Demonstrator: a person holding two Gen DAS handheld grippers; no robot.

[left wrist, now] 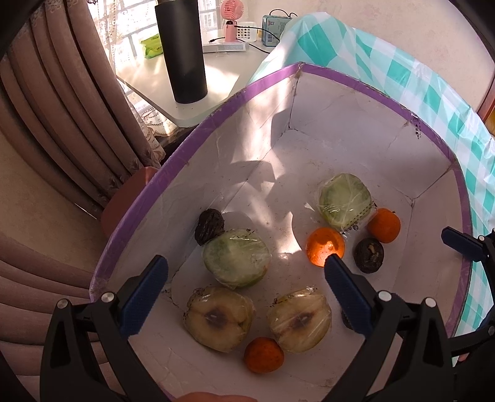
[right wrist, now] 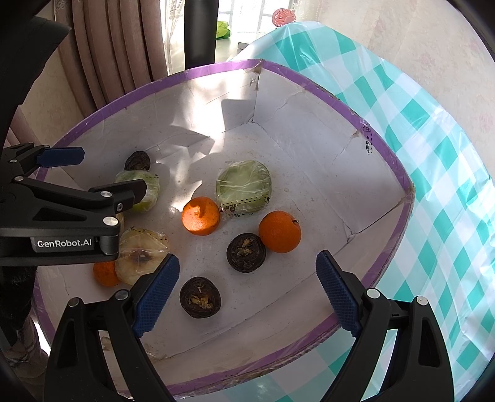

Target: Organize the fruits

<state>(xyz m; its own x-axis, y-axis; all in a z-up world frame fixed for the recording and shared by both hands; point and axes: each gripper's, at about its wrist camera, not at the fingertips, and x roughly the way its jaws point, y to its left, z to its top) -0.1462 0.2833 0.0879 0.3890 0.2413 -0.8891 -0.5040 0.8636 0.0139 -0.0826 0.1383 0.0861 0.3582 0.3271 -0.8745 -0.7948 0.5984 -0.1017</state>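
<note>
Sunlight is falling across a white box (right wrist: 309,130) with purple-taped rims, which is sitting on a teal-checked cloth (right wrist: 433,185).

All fruit is lying loose on the box floor. Three oranges are showing in the left wrist view: one (left wrist: 324,245) in the sun patch, one (left wrist: 384,225) toward the right wall, one (left wrist: 263,355) at the near edge. Two green halves in cling film are lying there, one (left wrist: 345,199) just beside the two farther oranges, the other (left wrist: 235,261) nearer the left wall. Two browned apple halves (left wrist: 220,318) (left wrist: 299,320), also wrapped, are lying side by side at the near end. Dark wrinkled fruits are scattered among them: one (left wrist: 209,226) touching the left green half, one (left wrist: 368,255) between the two farther oranges, and one more (right wrist: 200,297) showing in the right wrist view, close to the right gripper.

Both claws are hanging above the box, tilted down. Left gripper (left wrist: 244,297) is standing wide open over the apple halves, gripping nothing. Right gripper (right wrist: 247,290) is likewise spread wide and empty over the near dark fruit.

Beyond the box, a black tumbler (left wrist: 182,49) and a pink fan (left wrist: 230,18) are standing on a side table (left wrist: 148,74) by brown curtains (left wrist: 62,77).
</note>
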